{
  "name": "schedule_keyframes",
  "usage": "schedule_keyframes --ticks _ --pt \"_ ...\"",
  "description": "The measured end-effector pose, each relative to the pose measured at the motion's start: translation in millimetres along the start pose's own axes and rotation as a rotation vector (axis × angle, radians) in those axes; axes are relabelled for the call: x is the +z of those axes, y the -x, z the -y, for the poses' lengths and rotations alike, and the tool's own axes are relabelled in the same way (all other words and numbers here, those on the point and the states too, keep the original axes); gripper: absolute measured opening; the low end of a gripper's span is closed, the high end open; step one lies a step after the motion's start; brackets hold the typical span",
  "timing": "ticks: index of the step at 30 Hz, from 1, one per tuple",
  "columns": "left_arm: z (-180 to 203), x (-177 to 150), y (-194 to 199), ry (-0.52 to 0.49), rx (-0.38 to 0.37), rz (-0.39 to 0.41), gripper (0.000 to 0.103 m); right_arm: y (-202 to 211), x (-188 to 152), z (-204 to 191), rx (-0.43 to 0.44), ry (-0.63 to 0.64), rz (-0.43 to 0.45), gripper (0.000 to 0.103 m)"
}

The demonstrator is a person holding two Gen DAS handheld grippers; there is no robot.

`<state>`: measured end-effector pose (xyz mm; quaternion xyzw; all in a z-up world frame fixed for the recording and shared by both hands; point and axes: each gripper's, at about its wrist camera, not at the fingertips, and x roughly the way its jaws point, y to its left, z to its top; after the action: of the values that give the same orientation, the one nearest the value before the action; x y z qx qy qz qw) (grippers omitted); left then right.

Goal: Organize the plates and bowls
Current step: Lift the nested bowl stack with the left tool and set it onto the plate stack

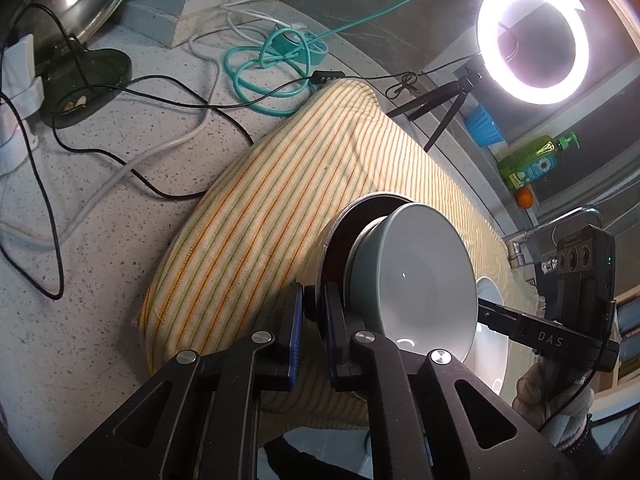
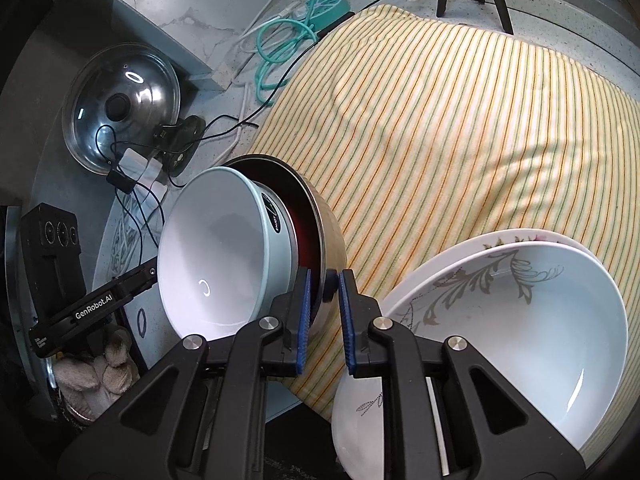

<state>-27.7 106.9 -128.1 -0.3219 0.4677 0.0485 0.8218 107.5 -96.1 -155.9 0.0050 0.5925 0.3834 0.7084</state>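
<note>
I see a glossy glazed bowl (image 2: 216, 256) nested in a brushed-metal pan (image 2: 324, 240), on woven striped cloth (image 2: 440, 140); the counter (image 1: 120, 240) looks like speckled stone.

The right gripper (image 2: 323, 312) with blue-padded jaws grips the rim of a round stainless-steel bowl with a dark red inside (image 2: 320, 224), tilted on its side. A pale blue-grey ceramic bowl (image 2: 216, 256) is nested in it. The left gripper (image 2: 150, 276) reaches the pale bowl's far edge; its jaws are hidden. Lower right, two stacked white plates with grey floral print (image 2: 520, 320) lie on a yellow striped cloth (image 2: 440, 120). A glass pot lid (image 2: 120, 104) rests on the speckled worktop (image 2: 224, 140).
</note>
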Motion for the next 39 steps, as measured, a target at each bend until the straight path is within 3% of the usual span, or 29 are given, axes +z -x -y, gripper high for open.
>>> schedule_keyframes --ticks 11,26,39 --pt "13 5 11 -0.031 -0.003 0.03 0.007 14 0 2 0.002 -0.006 0.023 0.014" --pt "62 18 34 -0.12 -0.083 0.081 0.007 78 -4 13 0.009 -0.033 0.133 0.014" --pt "116 7 14 -0.225 -0.173 0.018 0.007 130 -37 55 -0.049 -0.129 0.21 0.014"
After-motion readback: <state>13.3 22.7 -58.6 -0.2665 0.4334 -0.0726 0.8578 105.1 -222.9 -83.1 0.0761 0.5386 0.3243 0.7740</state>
